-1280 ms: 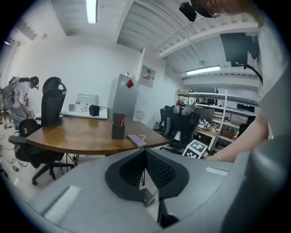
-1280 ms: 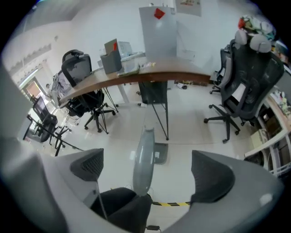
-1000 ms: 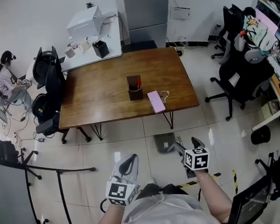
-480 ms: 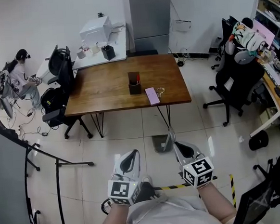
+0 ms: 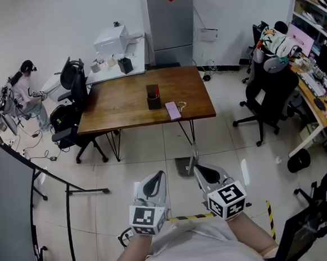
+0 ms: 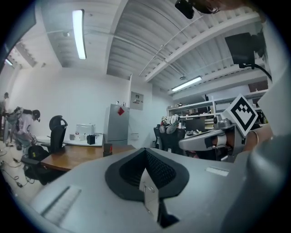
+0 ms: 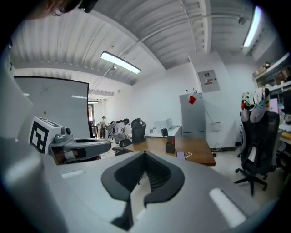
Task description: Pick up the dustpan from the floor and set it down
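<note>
The grey dustpan [image 5: 184, 166] is on the pale tiled floor in front of the table, its thin handle [image 5: 194, 153] pointing up and away from me. My right gripper [image 5: 197, 168] is shut, and in the head view its tips meet the lower part of that handle. In the right gripper view the jaws [image 7: 144, 154] are pressed together and the dustpan is hidden below them. My left gripper [image 5: 160, 176] hovers to the left of the dustpan, apart from it. Its jaws [image 6: 146, 152] are shut with nothing between them.
A wooden table [image 5: 122, 105] with a dark pen holder [image 5: 153, 97] stands just beyond the dustpan. Black office chairs [image 5: 262, 99] stand to the right, and black stand legs [image 5: 67, 191] cross the floor at left. Yellow-black tape [image 5: 187, 216] runs under my hands. A person [image 5: 25, 87] sits far left.
The right gripper's jaws went from open beside the flat-lying dustpan to shut. Both grippers rose and the view pulled back. The dustpan's handle swung from lying low to pointing up.
</note>
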`<state>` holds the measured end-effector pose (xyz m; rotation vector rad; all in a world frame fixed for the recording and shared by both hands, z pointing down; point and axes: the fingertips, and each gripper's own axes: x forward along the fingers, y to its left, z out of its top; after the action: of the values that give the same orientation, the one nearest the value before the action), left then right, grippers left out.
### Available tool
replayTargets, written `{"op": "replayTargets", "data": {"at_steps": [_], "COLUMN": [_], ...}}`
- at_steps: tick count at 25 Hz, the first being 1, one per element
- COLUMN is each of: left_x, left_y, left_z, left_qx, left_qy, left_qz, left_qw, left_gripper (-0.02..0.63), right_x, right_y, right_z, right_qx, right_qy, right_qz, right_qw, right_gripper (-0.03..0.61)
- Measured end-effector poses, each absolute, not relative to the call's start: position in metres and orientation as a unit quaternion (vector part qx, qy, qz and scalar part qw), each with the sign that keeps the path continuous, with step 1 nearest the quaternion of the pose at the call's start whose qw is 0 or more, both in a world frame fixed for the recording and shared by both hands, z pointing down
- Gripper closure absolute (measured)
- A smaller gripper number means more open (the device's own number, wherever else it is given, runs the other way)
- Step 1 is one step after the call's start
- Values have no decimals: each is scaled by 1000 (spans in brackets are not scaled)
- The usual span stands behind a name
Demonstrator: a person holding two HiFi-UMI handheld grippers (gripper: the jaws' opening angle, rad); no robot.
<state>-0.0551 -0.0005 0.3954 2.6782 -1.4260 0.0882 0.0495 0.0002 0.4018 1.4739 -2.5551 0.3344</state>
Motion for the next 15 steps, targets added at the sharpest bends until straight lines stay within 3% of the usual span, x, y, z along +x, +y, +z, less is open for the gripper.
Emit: {"op": "replayTargets", "data": {"at_steps": [5,15], "left_x": [-49,-54], "left_y": [0,0], "left_z": [378,369], "left_qx": [889,889], "left_qy": [-455,-455], "left_qz": [19,4], "left_qw": [45,52], "left_gripper": [598,598], "right_x": [40,37], "right_y": [5,-1], "right_z": [387,382], "right_qx": [497,511], "right_qy": [-859,-851], "right_qz": [59,66], "right_qw": [106,98], "right_gripper": [577,577]}}
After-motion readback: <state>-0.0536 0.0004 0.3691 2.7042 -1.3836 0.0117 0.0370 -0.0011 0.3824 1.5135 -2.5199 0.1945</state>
